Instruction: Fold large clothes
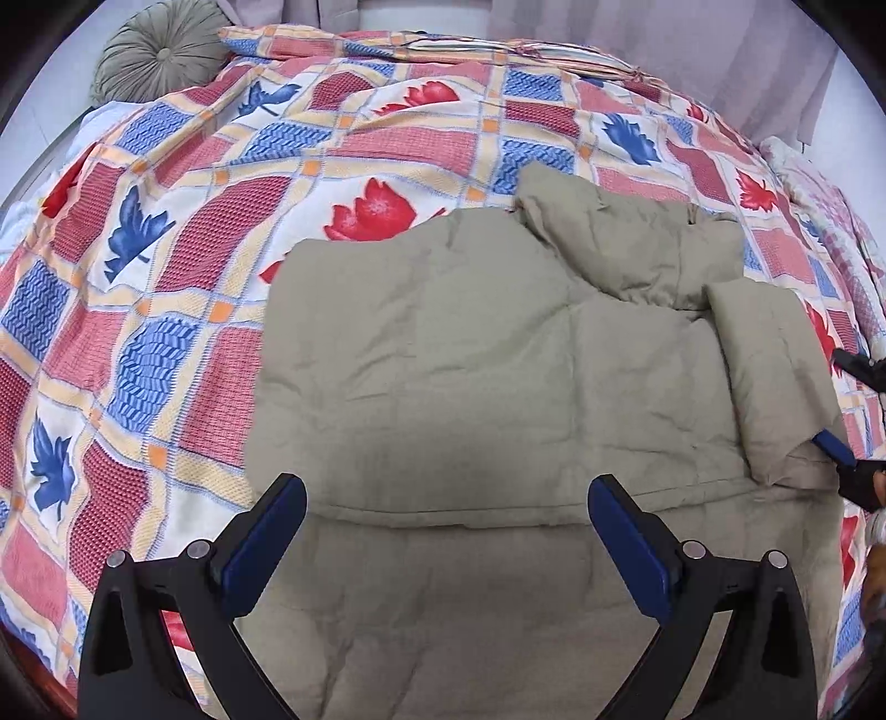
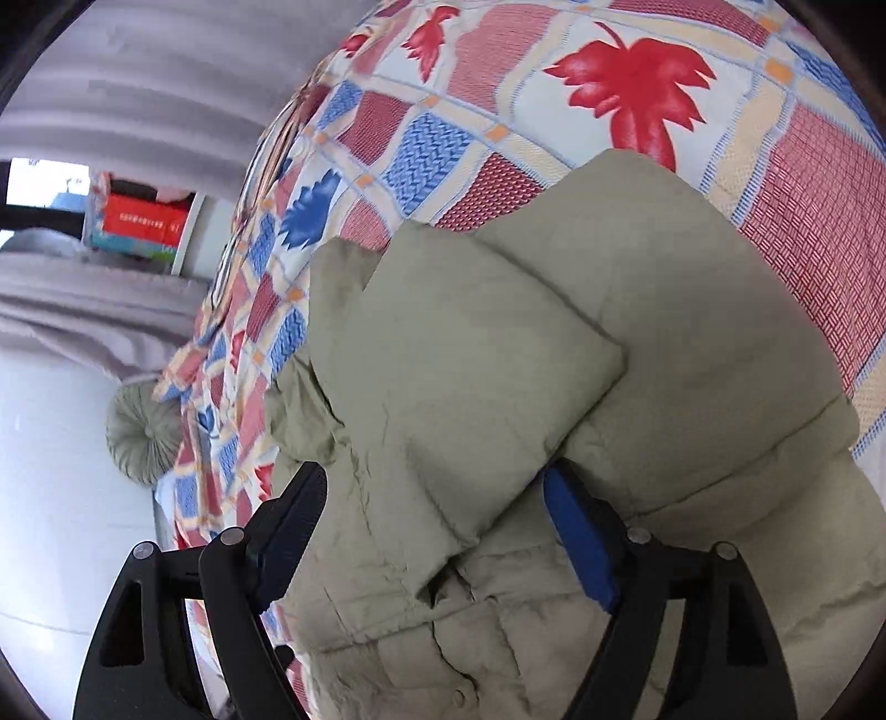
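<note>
A large olive-green padded jacket (image 1: pixel 470 354) lies spread on a bed covered by a patchwork quilt (image 1: pixel 166 232) with red and blue leaves. My left gripper (image 1: pixel 446 498) is open and empty, hovering over the jacket's lower part. My right gripper (image 2: pixel 434 493) is open, its fingers on either side of the jacket's folded sleeve (image 2: pixel 459 376); the sleeve lies between the blue pads, unpinched. In the left wrist view the right gripper (image 1: pixel 847 410) shows at the far right edge, at the sleeve's end (image 1: pixel 775 376).
A round green cushion (image 1: pixel 158 52) lies at the head of the bed, with grey curtains (image 1: pixel 664 27) behind. The right wrist view shows the quilt (image 2: pixel 637 111), the cushion (image 2: pixel 144 432), a white floor (image 2: pixel 55 498) and a shelf with a red box (image 2: pixel 144 221).
</note>
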A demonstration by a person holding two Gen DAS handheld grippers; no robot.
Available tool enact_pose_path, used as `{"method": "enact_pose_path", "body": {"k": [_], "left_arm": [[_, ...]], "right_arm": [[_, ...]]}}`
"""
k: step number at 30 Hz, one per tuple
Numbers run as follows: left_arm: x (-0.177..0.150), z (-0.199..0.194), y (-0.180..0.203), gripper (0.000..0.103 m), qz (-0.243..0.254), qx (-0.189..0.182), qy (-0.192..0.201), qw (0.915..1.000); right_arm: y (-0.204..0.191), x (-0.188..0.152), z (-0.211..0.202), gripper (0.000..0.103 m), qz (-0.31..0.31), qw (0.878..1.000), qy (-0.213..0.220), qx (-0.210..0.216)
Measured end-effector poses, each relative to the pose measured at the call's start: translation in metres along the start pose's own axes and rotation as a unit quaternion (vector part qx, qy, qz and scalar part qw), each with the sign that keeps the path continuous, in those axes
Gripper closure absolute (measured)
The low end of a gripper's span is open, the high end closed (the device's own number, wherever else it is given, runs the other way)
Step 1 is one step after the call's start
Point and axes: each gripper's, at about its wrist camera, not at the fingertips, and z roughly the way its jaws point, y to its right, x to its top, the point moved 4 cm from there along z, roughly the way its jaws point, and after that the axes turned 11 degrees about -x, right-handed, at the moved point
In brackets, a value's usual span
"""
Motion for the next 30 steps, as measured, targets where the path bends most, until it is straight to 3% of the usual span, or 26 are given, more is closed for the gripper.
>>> {"method": "enact_pose_path", "body": {"k": [2,4,5,9,13,15,17,18,20,22,26,30], "left_arm": [[0.000,-0.001,-0.009,0.001,-0.003,0.003,-0.002,1.0000],[0.001,-0.005,-0.017,0.001,-0.006,0.002,0.000,1.0000],[0.002,-0.008,-0.021,0.001,-0.007,0.000,0.003,1.0000],[0.009,-0.016,-0.033,0.001,-0.018,-0.012,0.014,0.9997],[0.016,-0.019,-0.046,0.001,-0.039,-0.011,0.022,0.9989],[0.018,-0.019,-0.051,0.001,-0.054,-0.022,0.024,0.9980],[0.020,-0.019,-0.051,0.001,-0.061,-0.039,0.024,0.9971],[0.021,-0.018,-0.049,0.001,-0.061,-0.050,0.023,0.9966],[0.023,-0.018,-0.041,0.001,-0.059,-0.078,0.022,0.9950],[0.026,-0.018,-0.029,0.001,-0.055,-0.110,0.023,0.9921],[0.033,-0.006,-0.001,0.001,-0.053,-0.164,0.003,0.9851],[0.041,0.017,0.022,0.001,-0.044,-0.172,-0.010,0.9841]], "right_arm": [[0.000,0.007,0.003,0.035,0.021,1.000,0.004,0.005],[-0.009,0.013,0.008,0.093,0.018,1.000,0.002,-0.002],[-0.017,0.013,0.008,0.093,0.005,1.000,0.007,-0.004],[-0.076,-0.006,0.004,0.094,-0.124,0.992,0.024,0.000],[-0.138,-0.063,0.018,0.093,-0.300,0.953,0.019,-0.035],[-0.151,-0.092,0.031,0.093,-0.352,0.934,0.012,-0.062],[-0.154,-0.114,0.044,0.092,-0.375,0.924,-0.002,-0.079],[-0.152,-0.121,0.049,0.089,-0.377,0.923,-0.012,-0.082],[-0.145,-0.128,0.057,0.071,-0.367,0.926,-0.039,-0.075],[-0.133,-0.130,0.060,0.028,-0.355,0.930,-0.064,-0.066],[-0.114,-0.128,0.046,0.027,-0.342,0.936,-0.070,-0.052],[-0.074,-0.101,0.027,0.027,-0.257,0.963,-0.076,-0.040]]}}
